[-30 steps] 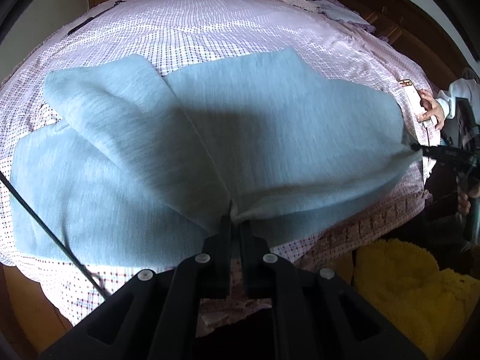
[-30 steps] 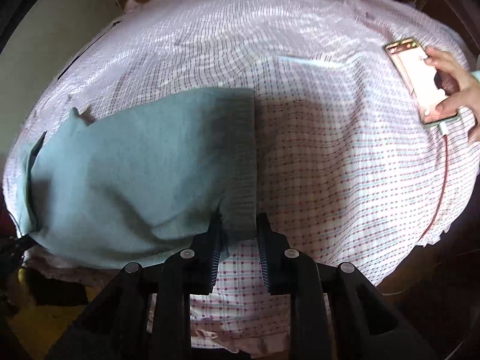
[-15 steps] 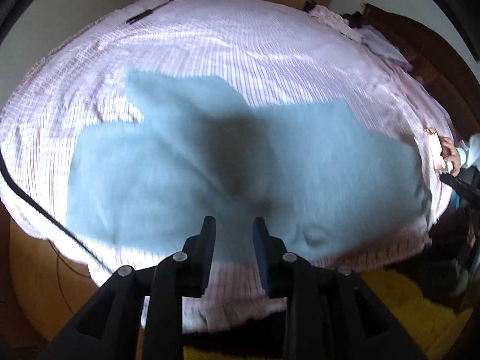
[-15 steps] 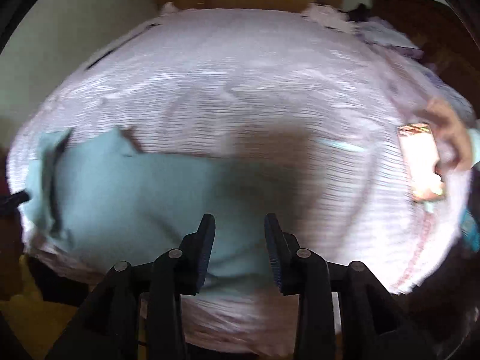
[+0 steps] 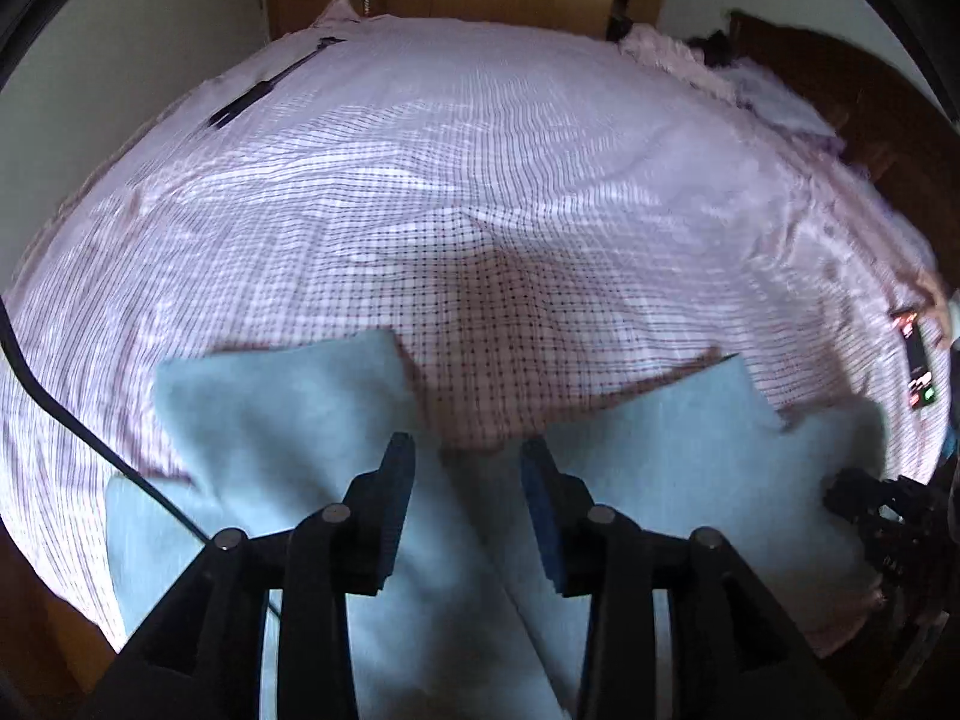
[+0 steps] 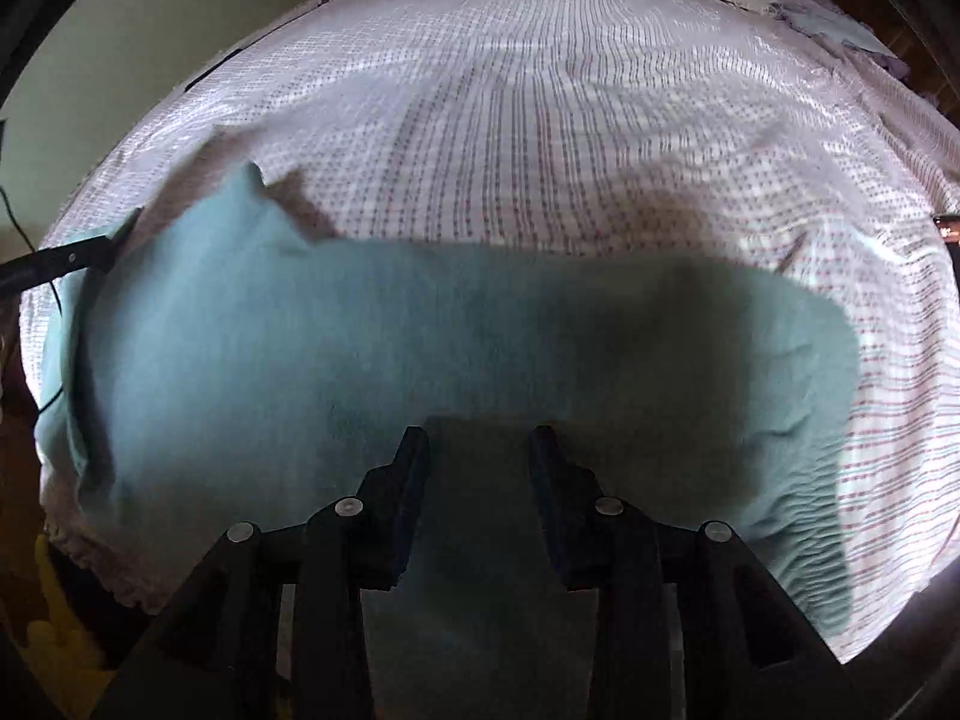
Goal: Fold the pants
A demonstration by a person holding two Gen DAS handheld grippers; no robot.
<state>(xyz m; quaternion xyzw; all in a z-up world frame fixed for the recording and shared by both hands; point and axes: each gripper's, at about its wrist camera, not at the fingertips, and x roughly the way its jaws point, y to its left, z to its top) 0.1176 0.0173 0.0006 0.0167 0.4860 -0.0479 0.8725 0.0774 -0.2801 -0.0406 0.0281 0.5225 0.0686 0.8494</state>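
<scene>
My left claw stands released over the near edge of the bed, its jaws having just been opening, with nothing pinched between them; the pants lie flat on the checked sheet beneath and to either side, one light-blue lobe at 9 o'clock of the claw and another at 3 o'clock, with bare sheet showing in the notch at 12. A black cable crosses the sheet and the pants at 8 o'clock. At 3 o'clock, near the bed's edge, a phone lies on the sheet, with a hand just beside it, too blurred to read. My right claw is also released, jaws having just been parting, hovering above the pants with no cloth between the pads. From this view the pants spread across the near half of the bed from 9 to 3 o'clock, and the left claw's tip shows at 10 o'clock by their far corner.
</scene>
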